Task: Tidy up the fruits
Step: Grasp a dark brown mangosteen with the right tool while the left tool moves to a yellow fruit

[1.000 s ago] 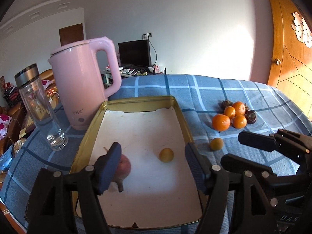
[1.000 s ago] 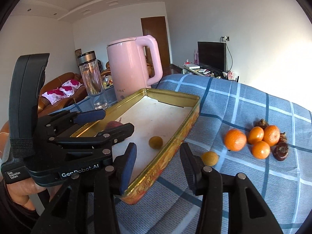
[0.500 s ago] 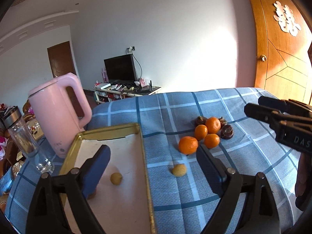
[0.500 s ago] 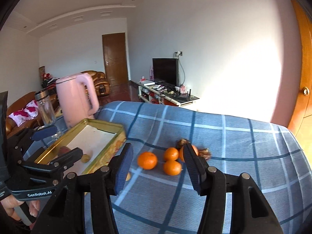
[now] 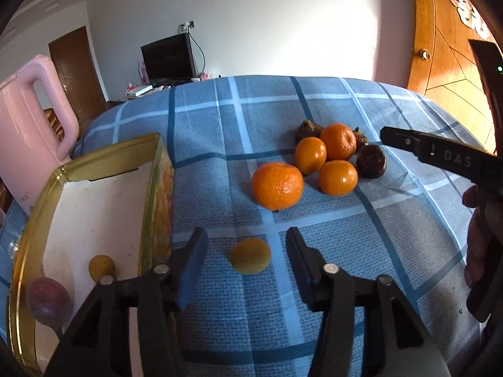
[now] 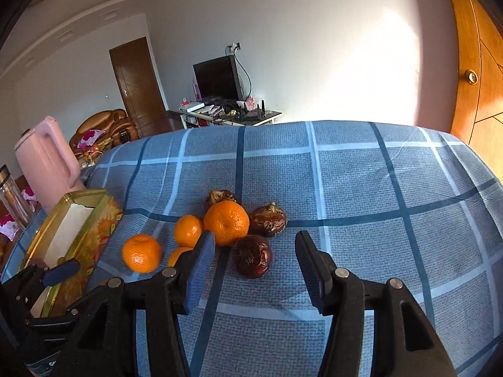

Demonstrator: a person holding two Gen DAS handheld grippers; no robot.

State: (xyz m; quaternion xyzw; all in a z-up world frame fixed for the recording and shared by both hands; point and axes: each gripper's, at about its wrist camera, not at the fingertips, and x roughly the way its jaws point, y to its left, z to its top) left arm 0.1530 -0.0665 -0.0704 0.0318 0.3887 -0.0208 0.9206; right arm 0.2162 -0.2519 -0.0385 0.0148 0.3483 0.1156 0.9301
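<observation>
A home living room is indicated: a television (image 6: pixel 217 77) on a cluttered stand, a brown sofa (image 6: pixel 103 125), wooden doors and a checked tablecloth (image 6: pixel 361 188) are seen.

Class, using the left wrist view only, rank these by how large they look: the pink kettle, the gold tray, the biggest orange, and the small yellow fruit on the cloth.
1. Gold tray
2. Pink kettle, though the frame edge cuts it off, so its place against the tray is unsure
3. Biggest orange
4. Small yellow fruit

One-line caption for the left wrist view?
Open left gripper frames a small yellow fruit on the checked cloth, beside the gold tray.
</observation>
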